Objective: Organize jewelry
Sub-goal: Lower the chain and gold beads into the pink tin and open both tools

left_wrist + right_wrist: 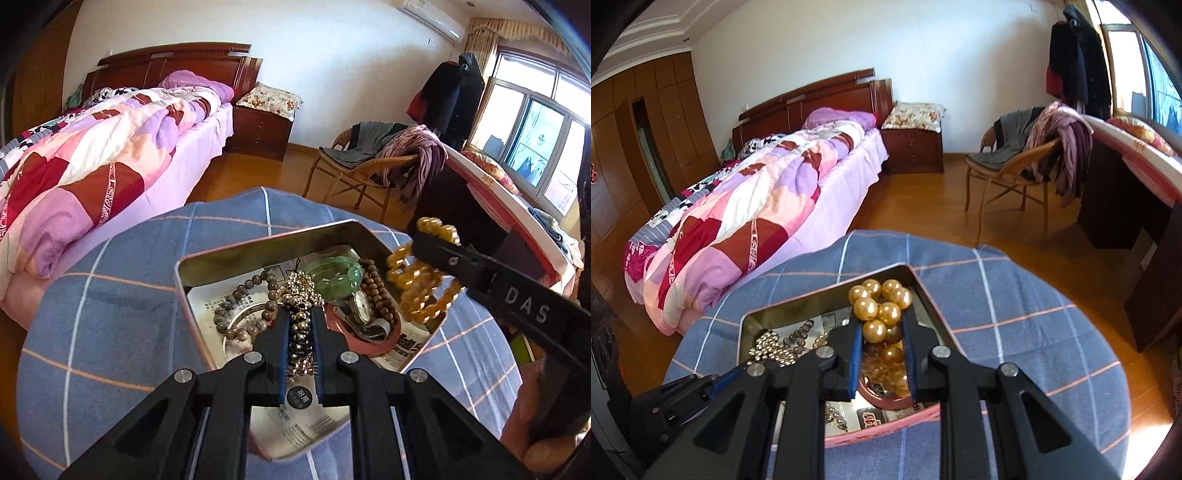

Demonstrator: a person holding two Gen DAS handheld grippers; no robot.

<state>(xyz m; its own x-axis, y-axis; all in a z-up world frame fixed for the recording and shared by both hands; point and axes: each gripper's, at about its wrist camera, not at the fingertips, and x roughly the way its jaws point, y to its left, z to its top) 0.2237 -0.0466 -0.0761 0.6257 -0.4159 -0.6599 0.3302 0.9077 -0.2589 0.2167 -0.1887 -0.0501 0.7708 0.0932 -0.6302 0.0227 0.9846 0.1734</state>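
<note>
My left tool (301, 325) pinches the metallic bead strand (300, 295) over the tin (258, 251) on the checked surface (110, 295). My right tool (882, 325) clamps the amber bead bracelet (881, 301) above the tin's far corner.

Left claw (301, 314) grips metallic beads (300, 295) over the tin (258, 251).

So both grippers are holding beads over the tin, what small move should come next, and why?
Probably lower the right gripper and release: its amber beads hang over the tin rim, while the left gripper pinches the metallic beads inside.
</note>
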